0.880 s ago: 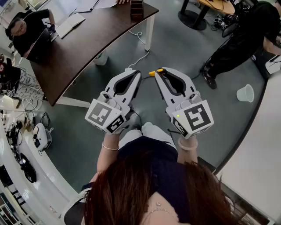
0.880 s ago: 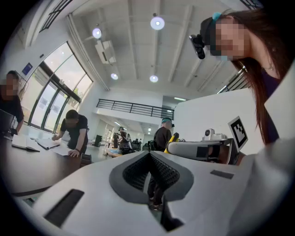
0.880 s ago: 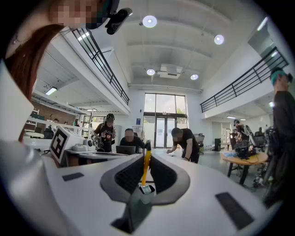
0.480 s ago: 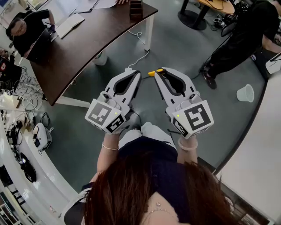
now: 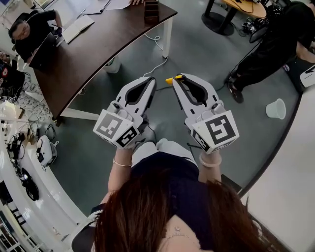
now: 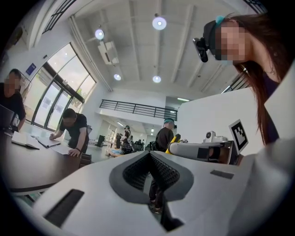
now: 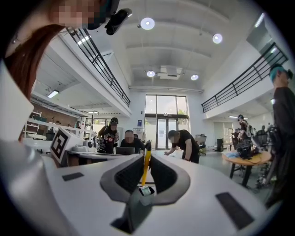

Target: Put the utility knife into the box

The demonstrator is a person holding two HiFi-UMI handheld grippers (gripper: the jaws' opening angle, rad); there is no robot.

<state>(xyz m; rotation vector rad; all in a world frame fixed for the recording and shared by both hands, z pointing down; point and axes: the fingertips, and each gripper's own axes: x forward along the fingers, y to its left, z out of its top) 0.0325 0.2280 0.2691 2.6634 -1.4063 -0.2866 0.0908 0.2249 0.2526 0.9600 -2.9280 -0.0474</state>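
A yellow utility knife [image 5: 170,79] sticks out leftward from the tips of my right gripper [image 5: 178,78], which is shut on it. In the right gripper view the knife [image 7: 146,167] stands on edge between the dark pads. My left gripper [image 5: 150,80] is held beside it, shut with nothing in it; the left gripper view shows its pads [image 6: 162,173] closed together and the right gripper with the knife [image 6: 174,140] off to the right. Both are held in the air above the grey floor. A small dark box [image 5: 152,10] stands on the far corner of the brown table [image 5: 93,49].
A person sits at the table's left end [image 5: 29,34] and another in black stands at the upper right [image 5: 273,42]. A white cup [image 5: 275,108] lies on the floor to the right. A white cable [image 5: 156,63] runs under the table. A white counter [image 5: 290,187] curves along the right.
Both grippers have shifted slightly up the head view, toward the table. The knife is still held in the right gripper.
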